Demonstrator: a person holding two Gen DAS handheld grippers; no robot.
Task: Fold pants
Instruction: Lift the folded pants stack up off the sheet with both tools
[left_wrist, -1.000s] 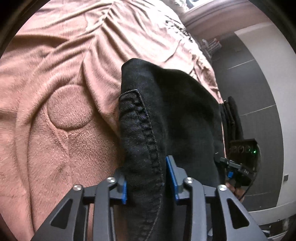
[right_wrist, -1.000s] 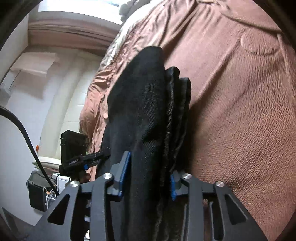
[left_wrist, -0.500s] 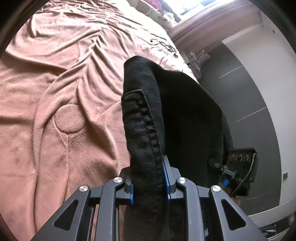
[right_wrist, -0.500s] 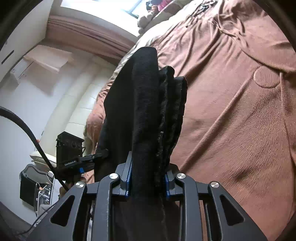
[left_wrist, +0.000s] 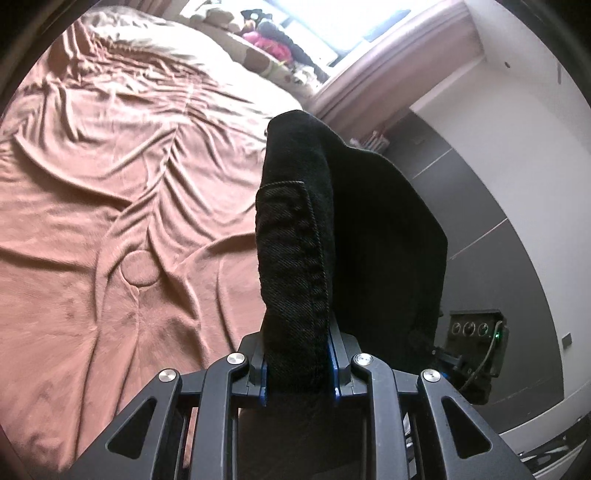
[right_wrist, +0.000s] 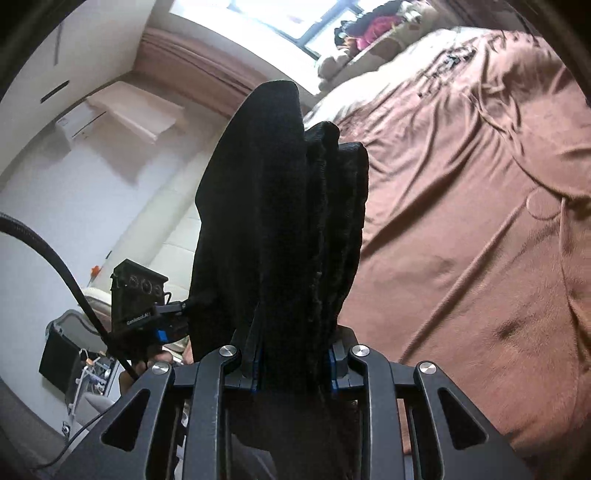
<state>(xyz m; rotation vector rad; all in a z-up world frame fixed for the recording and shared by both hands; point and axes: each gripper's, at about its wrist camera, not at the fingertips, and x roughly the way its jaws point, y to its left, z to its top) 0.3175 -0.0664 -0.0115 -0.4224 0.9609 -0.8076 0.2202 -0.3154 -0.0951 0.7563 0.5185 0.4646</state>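
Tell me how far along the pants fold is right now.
Done: both tongs have gripped the black denim pants, left tongs on a stitched edge, right tongs on bunched layers. In hand: the fabric is held above the wrinkled brown bedspread. Left: laying it flat and making the folds.

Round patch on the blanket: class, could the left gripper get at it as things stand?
Probably not yet. The left gripper is shut on the black pants, so its jaws are full. The patch itself lies bare on the blanket, nothing covering it.
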